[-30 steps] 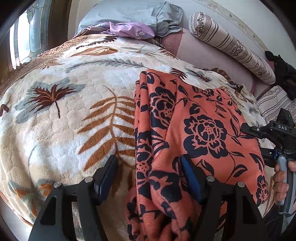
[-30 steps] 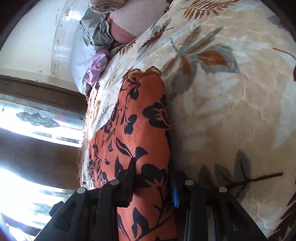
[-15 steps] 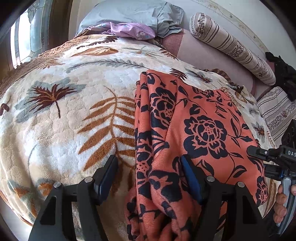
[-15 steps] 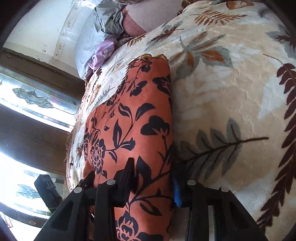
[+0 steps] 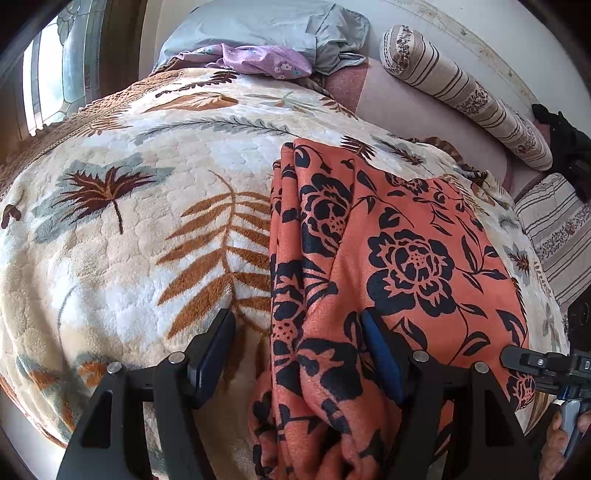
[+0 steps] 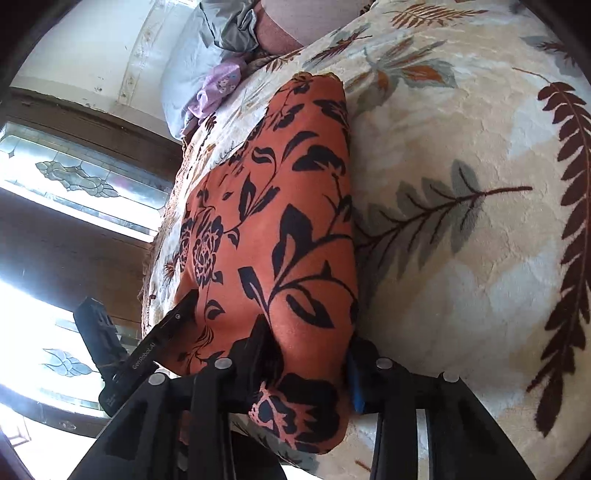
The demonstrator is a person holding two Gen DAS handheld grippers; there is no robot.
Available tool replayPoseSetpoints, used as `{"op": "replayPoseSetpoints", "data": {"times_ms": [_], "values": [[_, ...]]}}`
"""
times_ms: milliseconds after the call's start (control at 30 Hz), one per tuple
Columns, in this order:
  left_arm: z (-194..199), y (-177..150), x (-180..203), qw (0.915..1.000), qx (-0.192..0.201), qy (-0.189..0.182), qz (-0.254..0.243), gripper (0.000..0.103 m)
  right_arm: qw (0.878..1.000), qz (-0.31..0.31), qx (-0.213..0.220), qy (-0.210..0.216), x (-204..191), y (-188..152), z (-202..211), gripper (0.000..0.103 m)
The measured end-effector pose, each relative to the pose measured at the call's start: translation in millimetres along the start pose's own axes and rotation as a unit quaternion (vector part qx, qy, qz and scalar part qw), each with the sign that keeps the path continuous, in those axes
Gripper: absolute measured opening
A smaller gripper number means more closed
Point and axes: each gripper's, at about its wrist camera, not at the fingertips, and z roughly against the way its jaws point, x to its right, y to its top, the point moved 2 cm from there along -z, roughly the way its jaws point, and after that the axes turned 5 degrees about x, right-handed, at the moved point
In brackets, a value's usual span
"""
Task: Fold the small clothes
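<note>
An orange garment with a black flower print (image 5: 406, 258) lay folded lengthwise on a bed, over a plush cream blanket patterned with brown and grey leaves (image 5: 129, 229). Its long folded edge ran down the middle of the left wrist view, with several layers stacked along that side, and its near end hung over the bed's edge.

The left gripper (image 5: 299, 354) stood over that near end with its jaws wide apart. The bunched folded edge sat between them: the right pad lay against the cloth, while the left pad stood clear of it over the blanket, so nothing was clamped.

The right gripper (image 6: 306, 354) was at the garment's other long side. Its jaws had just been opening, with the rounded fold of the cloth between them. The fabric bulged through the gap and both pads were at its sides; whether they pressed on it could not be told. In the left wrist view this gripper showed at the lower right corner, with part of the person's hand (image 5: 557, 446) on its handle.

At the head of the bed lay a grey-blue pillow (image 5: 266, 26), a crumpled lilac cloth (image 5: 266, 61) and a striped bolster (image 5: 461, 92).
</note>
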Motion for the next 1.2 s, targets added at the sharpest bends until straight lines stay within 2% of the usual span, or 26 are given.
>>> {"op": "replayPoseSetpoints", "data": {"times_ms": [33,67,200,267,333,400,467,533,567,600,633,667,700,767,867,1000,1133,1200], "values": [[1.0,0.1,-0.2,1.0,-0.001,0.001,0.001,0.072,1.0,-0.004,0.001,0.012,-0.7,-0.8,2.2,0.066],[3.3,1.2,0.0,1.0,-0.002,0.0,0.003,0.072,1.0,-0.003,0.008,0.014,-2.0,-1.2,6.1,0.07],[19.1,10.3,-5.7,0.999,-0.009,-0.029,0.033,0.072,0.999,-0.002,0.042,0.022,-1.8,4.8,27.7,0.073],[29.3,21.6,-9.6,0.996,0.003,-0.068,0.058,0.073,0.998,-0.008,0.053,0.03,-0.4,15.7,32.1,0.075],[29.8,35.1,-14.5,0.9903,-0.002,-0.109,0.086,0.081,0.998,-0.011,0.059,0.025,1.4,29.1,29.8,0.076],[19.0,45.0,-20.4,0.9842,-0.018,-0.142,0.105,0.082,0.997,-0.019,0.057,0.037,3.5,42.2,21.1,0.076],[-0.7,48.0,-26.2,0.9822,-0.05,-0.143,0.111,0.082,0.998,-0.036,0.049,0.035,7.8,54.0,6.3,0.076],[-22.5,42.8,-28.2,0.9763,-0.094,-0.151,0.122,0.081,0.998,-0.036,0.032,0.044,7.0,61.3,-10.9,0.076],[-31.4,38.8,-27.3,0.9747,-0.113,-0.151,0.121,0.079,0.998,-0.026,0.02,0.044,3.9,62.6,-20.4,0.075],[-34.0,35.9,-25.0,0.9776,-0.113,-0.143,0.106,0.076,0.999,-0.011,0.009,0.03,1.1,62.2,-29.8,0.074],[-33.6,34.0,-21.4,0.9814,-0.109,-0.133,0.085,0.062,1.0,-0.001,-0.008,0.015,-0.6,60.9,-39.6,0.061],[-33.0,31.9,-18.5,0.9816,-0.111,-0.136,0.075,0.042,1.0,0.005,-0.012,0.009,-2.4,60.3,-44.1,0.051],[-34.2,30.6,-18.0,0.978,-0.118,-0.15,0.084,0.039,1.0,0.014,-0.013,0.005,-5.3,61.5,-43.8,0.049],[-31.0,32.2,-16.3,0.9787,-0.11,-0.15,0.086,0.029,0.999,0.05,-0.012,-0.004,-18.4,62.9,-36.4,0.038],[-18.8,40.8,0.3,0.9828,-0.09,-0.147,0.067,0.026,0.994,0.108,0.001,-0.013,-44.8,68.0,-17.0,0.035],[-3.5,69.3,46.7,0.983,-0.047,-0.174,0.037,0.026,0.988,0.143,0.055,-0.012,-60.6,96.6,33.1,0.034],[-17.8,99.6,102.9,0.9764,-0.019,-0.214,0.02,0.026,0.984,0.136,0.116,-0.022,-35.0,133.9,86.1,0.034],[-40.8,105.4,130.6,0.9774,-0.023,-0.21,0.008,0.03,0.984,0.118,0.135,-0.022,-8.0,148.2,98.5,0.034]]}}
